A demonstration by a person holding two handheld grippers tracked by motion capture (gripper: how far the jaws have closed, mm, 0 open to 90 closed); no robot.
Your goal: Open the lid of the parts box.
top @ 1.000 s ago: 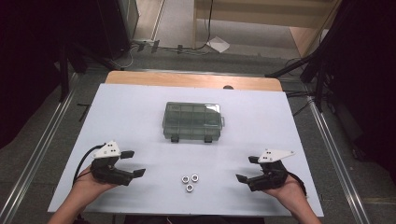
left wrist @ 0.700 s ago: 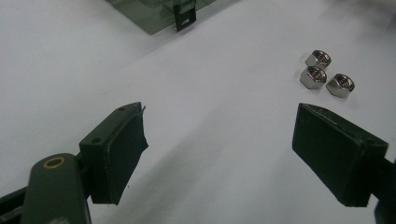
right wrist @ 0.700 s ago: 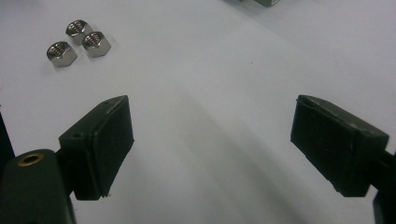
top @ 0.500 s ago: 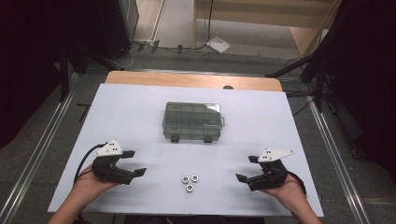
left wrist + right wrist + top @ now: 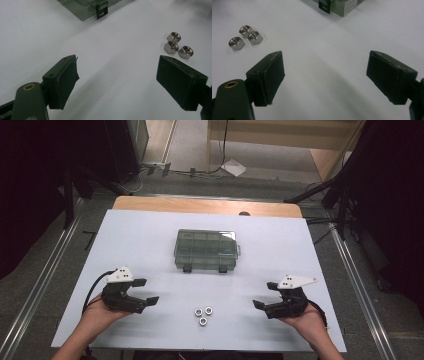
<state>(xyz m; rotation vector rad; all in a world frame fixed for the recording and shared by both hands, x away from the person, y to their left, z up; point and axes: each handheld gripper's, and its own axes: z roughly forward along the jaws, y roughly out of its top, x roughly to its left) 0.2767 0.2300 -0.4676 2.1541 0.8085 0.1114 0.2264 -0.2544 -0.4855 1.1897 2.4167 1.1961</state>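
Wide-open tongs [image 5: 117, 85] above white table [image 5: 120, 65], three hex nuts [image 5: 178, 46] beside right jaw

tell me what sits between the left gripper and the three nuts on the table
Nothing: in the high view the white table is bare between the open left gripper and the three nuts. The left gripper view shows the same bare stretch before the nuts.
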